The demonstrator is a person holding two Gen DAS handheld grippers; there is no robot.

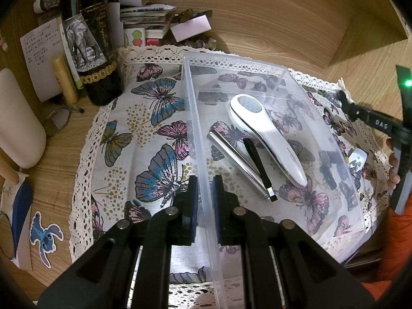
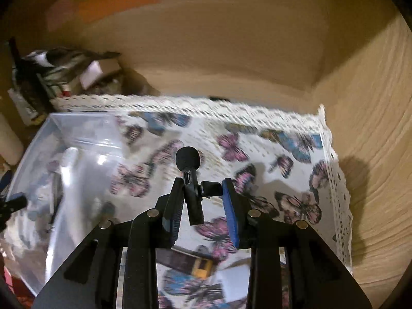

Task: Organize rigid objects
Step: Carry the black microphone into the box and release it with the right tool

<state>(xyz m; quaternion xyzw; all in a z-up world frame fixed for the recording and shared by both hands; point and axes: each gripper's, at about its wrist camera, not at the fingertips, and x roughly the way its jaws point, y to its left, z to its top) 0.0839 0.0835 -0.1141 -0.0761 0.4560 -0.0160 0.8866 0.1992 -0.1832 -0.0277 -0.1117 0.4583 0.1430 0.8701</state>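
Note:
A clear plastic bin (image 1: 324,118) stands on the butterfly cloth (image 1: 144,139). In it lie a white handheld device (image 1: 267,131), a silver bar (image 1: 235,161) and a black tool (image 1: 257,164). My left gripper (image 1: 204,198) is shut on the bin's left wall. My right gripper (image 2: 203,200) is shut on a small black microphone (image 2: 190,177) and holds it above the cloth, right of the bin (image 2: 77,154). The right gripper also shows at the right edge of the left wrist view (image 1: 381,126). The right wrist view is blurred.
A dark wine bottle (image 1: 90,38), a yellow tube (image 1: 64,79), a white bottle (image 1: 18,123), papers and boxes (image 1: 146,18) crowd the back left. Wooden walls close the back and right. A white item (image 1: 356,158) lies right of the bin. A yellow-and-black object (image 2: 200,267) lies under my right gripper.

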